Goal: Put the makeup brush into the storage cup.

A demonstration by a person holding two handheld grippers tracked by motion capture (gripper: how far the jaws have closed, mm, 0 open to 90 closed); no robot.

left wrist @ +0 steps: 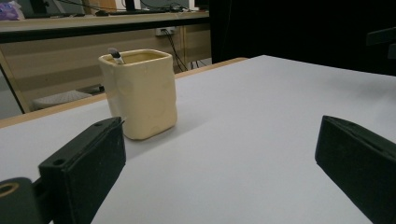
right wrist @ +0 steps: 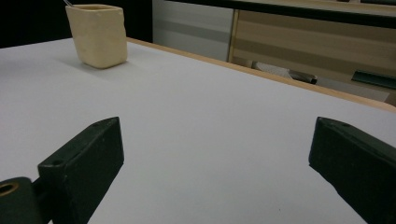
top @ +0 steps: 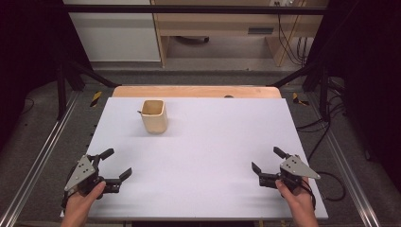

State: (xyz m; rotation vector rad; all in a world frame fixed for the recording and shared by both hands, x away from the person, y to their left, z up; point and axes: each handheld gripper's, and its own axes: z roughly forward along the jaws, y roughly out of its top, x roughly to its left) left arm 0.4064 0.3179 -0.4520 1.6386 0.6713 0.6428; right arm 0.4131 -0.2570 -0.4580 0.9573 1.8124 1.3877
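A cream square cup stands upright on the white table top, toward the back left. A thin pen-like tip sticks out of the cup at its rim. My left gripper rests near the front left corner, open, with nothing between its jaws. My right gripper sits near the front right, also open and empty. In the right gripper view the cup is far off at upper left.
A wooden strip runs along the table's far edge. Black frame posts stand at both back corners, and cables trail on the floor to the right. A wooden cabinet stands behind the table.
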